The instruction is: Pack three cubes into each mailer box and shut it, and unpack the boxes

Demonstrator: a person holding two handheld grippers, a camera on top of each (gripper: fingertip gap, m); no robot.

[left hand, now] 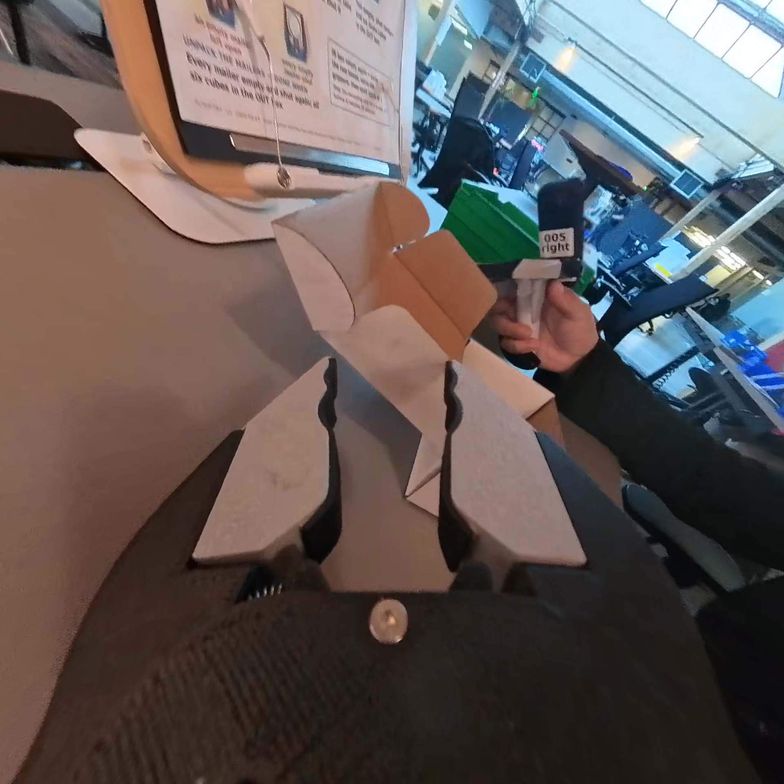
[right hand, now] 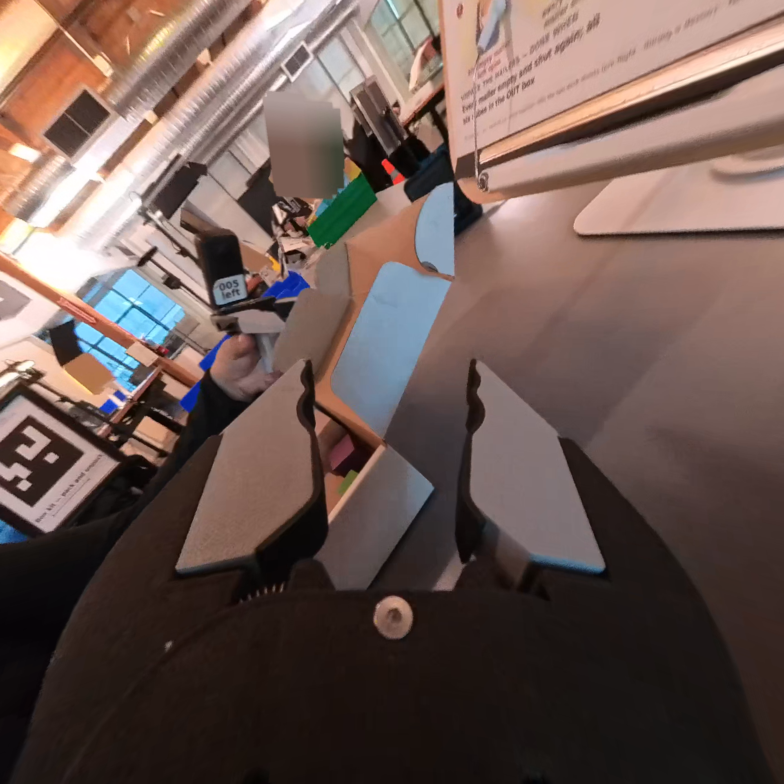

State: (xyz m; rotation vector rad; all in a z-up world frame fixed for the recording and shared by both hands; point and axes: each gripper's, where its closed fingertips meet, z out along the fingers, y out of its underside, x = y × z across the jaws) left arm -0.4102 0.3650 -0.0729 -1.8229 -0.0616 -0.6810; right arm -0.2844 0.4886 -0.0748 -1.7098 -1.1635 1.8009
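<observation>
The mailer [left hand: 382, 292] looks light, thin and easy to bend; hold its lid edge. Both grippers, left [left hand: 390, 373] and right [right hand: 390, 373], have open, empty fingers.

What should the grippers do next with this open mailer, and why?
Probably fold the lid down. The mailer stands open with cubes inside, and both the left gripper and the right gripper are open and empty beside it. How many cubes it holds is hidden.

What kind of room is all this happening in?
Probably a big open-plan workshop or lab office. Behind the grey table and the open mailer box stand rows of desks with office chairs, and overhead run exposed brick walls and silver ducts.
</observation>
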